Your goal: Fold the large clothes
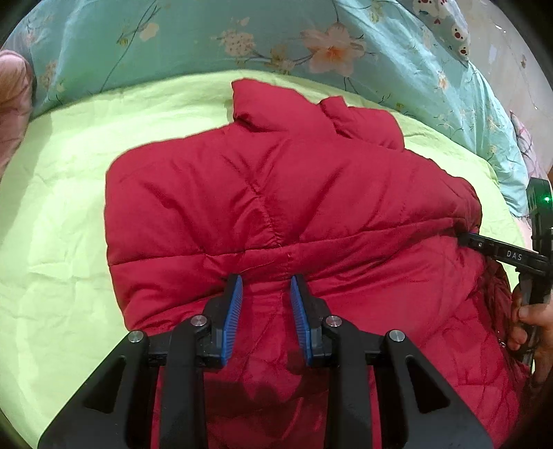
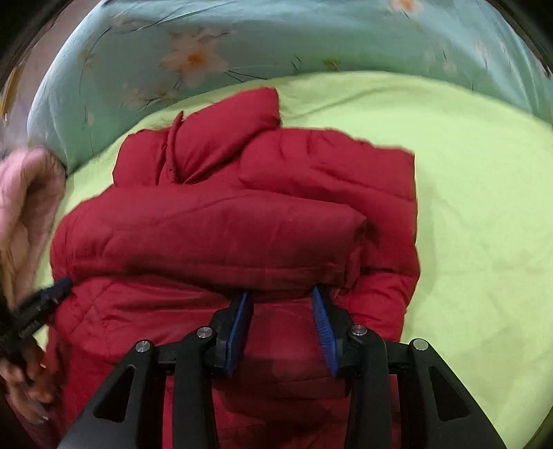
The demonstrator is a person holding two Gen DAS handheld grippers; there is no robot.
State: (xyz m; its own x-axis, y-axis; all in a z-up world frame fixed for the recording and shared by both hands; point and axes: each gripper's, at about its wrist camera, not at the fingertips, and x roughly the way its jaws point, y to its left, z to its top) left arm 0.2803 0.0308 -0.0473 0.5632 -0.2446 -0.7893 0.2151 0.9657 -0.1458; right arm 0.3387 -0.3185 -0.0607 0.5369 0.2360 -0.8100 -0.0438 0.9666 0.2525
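A red puffer jacket (image 1: 276,193) lies partly folded on the lime green sheet (image 1: 62,214), its collar pointing away. My left gripper (image 1: 266,281) is open, its blue pads on either side of a ridge of the jacket's folded edge. My right gripper (image 2: 281,293) is open too, its fingertips tucked under the folded upper layer of the jacket (image 2: 221,224). The right gripper also shows in the left wrist view (image 1: 497,252) at the jacket's right edge. The left gripper shows at the left edge of the right wrist view (image 2: 48,297).
A teal floral quilt (image 1: 193,38) runs along the far side of the bed. A pink garment (image 1: 13,100) lies at the left, also in the right wrist view (image 2: 24,193). A patterned pillow (image 1: 446,24) sits far right.
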